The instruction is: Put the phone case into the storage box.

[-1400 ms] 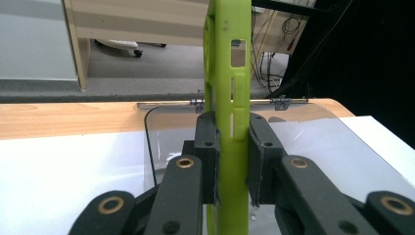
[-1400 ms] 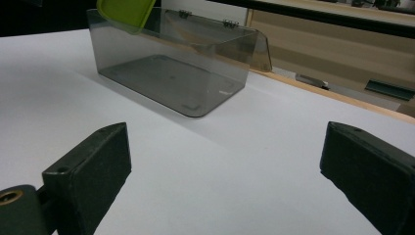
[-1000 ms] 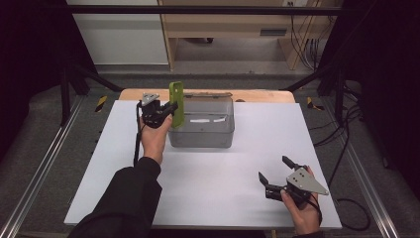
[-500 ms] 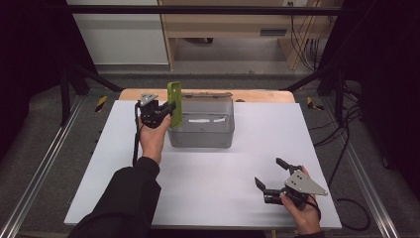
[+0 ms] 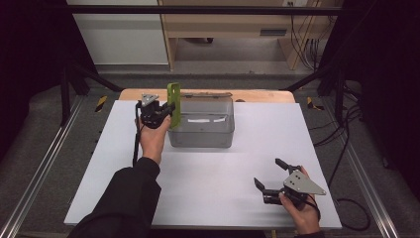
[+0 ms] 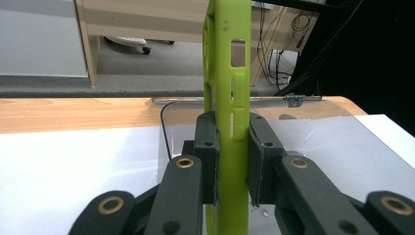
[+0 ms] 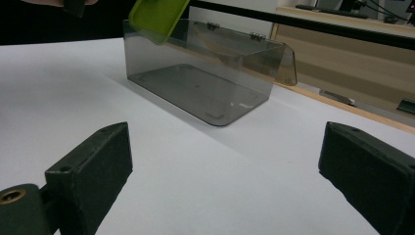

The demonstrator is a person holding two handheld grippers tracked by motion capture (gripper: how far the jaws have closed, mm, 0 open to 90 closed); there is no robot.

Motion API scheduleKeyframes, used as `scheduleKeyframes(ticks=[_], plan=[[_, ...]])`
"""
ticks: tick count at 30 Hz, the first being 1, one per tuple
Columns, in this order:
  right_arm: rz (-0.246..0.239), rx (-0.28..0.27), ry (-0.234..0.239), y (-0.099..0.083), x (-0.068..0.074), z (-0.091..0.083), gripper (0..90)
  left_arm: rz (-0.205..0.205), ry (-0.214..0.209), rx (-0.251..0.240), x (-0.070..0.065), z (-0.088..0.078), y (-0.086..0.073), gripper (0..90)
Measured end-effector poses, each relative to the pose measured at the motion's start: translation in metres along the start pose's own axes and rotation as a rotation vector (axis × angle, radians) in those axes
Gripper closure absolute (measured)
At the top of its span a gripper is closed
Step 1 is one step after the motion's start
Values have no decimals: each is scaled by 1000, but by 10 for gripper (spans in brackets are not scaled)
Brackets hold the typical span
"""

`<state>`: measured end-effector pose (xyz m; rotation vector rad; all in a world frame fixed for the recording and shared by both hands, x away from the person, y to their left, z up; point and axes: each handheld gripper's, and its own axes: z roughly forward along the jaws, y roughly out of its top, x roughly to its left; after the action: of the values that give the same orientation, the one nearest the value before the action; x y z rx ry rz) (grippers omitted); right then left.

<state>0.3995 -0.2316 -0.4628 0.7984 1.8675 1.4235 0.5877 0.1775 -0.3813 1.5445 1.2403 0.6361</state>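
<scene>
A lime-green phone case [image 5: 173,100] stands upright on edge over the left end of a clear grey plastic box [image 5: 203,130]. My left gripper [image 5: 171,113] is shut on the phone case, its pads pressing both flat sides of the phone case [image 6: 227,98] just above the box's left wall [image 6: 303,127]. The left gripper [image 6: 230,142] points across the table toward the box. My right gripper [image 5: 268,172] rests open near the table's front right, nothing between its jaws. From the right gripper [image 7: 225,161] I see the box [image 7: 205,83] empty, with the phone case [image 7: 156,14] at its far left corner.
The box's hinged lid [image 7: 288,63] hangs open behind its back wall. The white tabletop [image 5: 208,173] ends in a wooden strip [image 5: 257,95] at the back. Black frame bars and cables [image 5: 346,129] run past the table's right side.
</scene>
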Motion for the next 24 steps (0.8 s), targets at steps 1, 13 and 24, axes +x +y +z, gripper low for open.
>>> scheduleKeyframes(ticks=[1, 13, 24], plan=[[0, 1, 1, 0, 0, 0, 58, 4, 3, 0, 0, 0, 0, 774], [1, 9, 3, 0, 1, 1, 58, 13, 15, 11, 4, 1, -4, 774], [2, 13, 6, -1, 1, 1, 58, 19, 15, 33, 4, 4, -10, 773]])
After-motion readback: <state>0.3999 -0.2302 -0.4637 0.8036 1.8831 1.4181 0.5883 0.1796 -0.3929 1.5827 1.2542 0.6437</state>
